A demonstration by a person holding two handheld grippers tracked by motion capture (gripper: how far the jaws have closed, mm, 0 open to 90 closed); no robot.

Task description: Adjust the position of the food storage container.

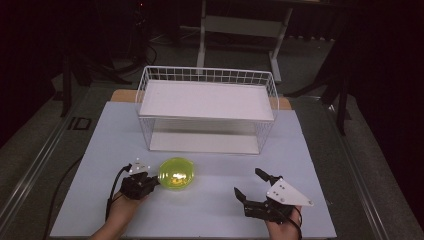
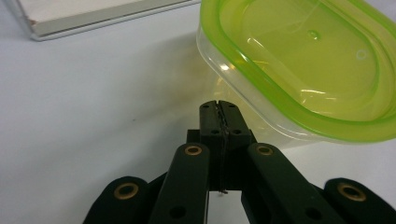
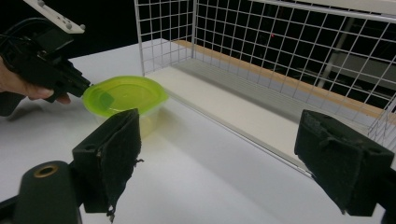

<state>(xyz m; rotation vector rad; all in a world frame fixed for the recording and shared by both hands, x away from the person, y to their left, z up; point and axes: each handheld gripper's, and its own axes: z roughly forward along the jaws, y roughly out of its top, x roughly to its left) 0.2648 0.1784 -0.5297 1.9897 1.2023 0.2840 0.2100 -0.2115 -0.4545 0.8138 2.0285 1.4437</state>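
Standing behind the green-lidded container (image 1: 176,174), a wire rack (image 1: 207,111) blocks the table's far side.

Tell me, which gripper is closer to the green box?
Left. The left gripper has its shut jaws right at the green box edge. The right gripper sits apart from it, farther along the table, jaws open.

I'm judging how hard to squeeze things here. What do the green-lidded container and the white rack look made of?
The container looks like clear, glossy plastic under a translucent lime-green plastic lid; light glints off both and the table shows through the wall. The rack seems to be white-coated metal wire in a thin grid, with matte white shelf boards, material unclear.
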